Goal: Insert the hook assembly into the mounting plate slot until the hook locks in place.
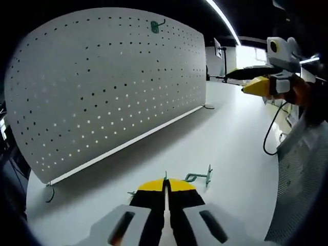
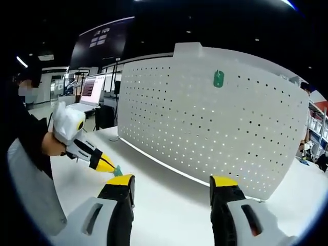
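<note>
Already one small green metal hook (image 1: 155,25) hung at twelve o'clock on the white pegboard (image 1: 102,87), while the left gripper (image 1: 165,185), jaws together on the table's second green hook (image 1: 199,177), had not lifted it, and the right gripper (image 2: 171,185) waited apart.

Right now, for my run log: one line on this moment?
left gripper: shut on green hook | right gripper: open | pegboard: one hook mounted

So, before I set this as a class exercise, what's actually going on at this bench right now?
A person holds two grippers over a white table. The left gripper is shut on a small green metal hook, low over the table. The right gripper is open and holds nothing, facing the upright white perforated pegboard. One green hook already hangs near the board's top. The held hook is not yet at the board.
</note>
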A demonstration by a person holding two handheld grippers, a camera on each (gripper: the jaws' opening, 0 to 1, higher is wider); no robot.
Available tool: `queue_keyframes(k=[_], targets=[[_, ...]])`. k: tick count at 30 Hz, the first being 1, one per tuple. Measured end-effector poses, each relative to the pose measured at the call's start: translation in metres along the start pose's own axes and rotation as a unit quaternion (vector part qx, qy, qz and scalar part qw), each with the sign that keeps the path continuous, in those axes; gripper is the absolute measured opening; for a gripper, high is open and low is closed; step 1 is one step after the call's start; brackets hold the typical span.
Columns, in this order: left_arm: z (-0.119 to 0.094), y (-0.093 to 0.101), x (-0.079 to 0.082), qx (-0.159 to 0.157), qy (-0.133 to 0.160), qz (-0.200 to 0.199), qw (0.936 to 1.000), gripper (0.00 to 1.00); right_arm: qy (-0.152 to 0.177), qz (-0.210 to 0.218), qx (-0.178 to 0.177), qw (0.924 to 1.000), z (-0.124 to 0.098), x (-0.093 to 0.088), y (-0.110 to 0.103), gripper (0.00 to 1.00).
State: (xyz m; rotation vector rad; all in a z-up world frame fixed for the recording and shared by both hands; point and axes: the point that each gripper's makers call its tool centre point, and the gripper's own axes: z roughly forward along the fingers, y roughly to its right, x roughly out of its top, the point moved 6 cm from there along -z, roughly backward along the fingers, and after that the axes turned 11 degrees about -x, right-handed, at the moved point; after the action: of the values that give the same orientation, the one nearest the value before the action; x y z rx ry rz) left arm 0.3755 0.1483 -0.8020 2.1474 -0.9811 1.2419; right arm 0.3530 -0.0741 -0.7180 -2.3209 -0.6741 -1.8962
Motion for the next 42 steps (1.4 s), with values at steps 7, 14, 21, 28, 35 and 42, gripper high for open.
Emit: queue_keyframes(k=[7, 14, 21, 28, 35, 42], targets=[[-0.008, 0.005, 0.009, -0.005, 0.015, -0.02, 0.9997, 0.01, 0.011, -0.012, 0.032, 0.9994, -0.002, 0.006, -0.014, 0.55], [-0.021, 0.011, 0.022, -0.004, 0.031, -0.026, 0.9992, 0.01, 0.019, -0.046, 0.061, 0.9969, -0.004, 0.012, -0.031, 0.52], [-0.033, 0.018, 0.032, -0.012, 0.042, -0.033, 0.9985, 0.01, 0.021, -0.047, 0.095, 0.9941, -0.005, 0.015, -0.047, 0.5], [-0.041, 0.025, 0.039, -0.018, 0.05, -0.042, 0.9977, 0.01, 0.029, -0.055, 0.122, 0.9905, -0.012, 0.02, -0.061, 0.47], [-0.049, 0.029, 0.046, -0.024, 0.064, -0.068, 0.9953, 0.01, 0.039, -0.064, 0.144, 0.9867, -0.018, 0.024, -0.072, 0.44], [-0.055, 0.035, 0.05, -0.032, 0.078, -0.103, 0.9911, 0.01, 0.047, -0.08, 0.159, 0.983, -0.022, 0.026, -0.083, 0.39]])
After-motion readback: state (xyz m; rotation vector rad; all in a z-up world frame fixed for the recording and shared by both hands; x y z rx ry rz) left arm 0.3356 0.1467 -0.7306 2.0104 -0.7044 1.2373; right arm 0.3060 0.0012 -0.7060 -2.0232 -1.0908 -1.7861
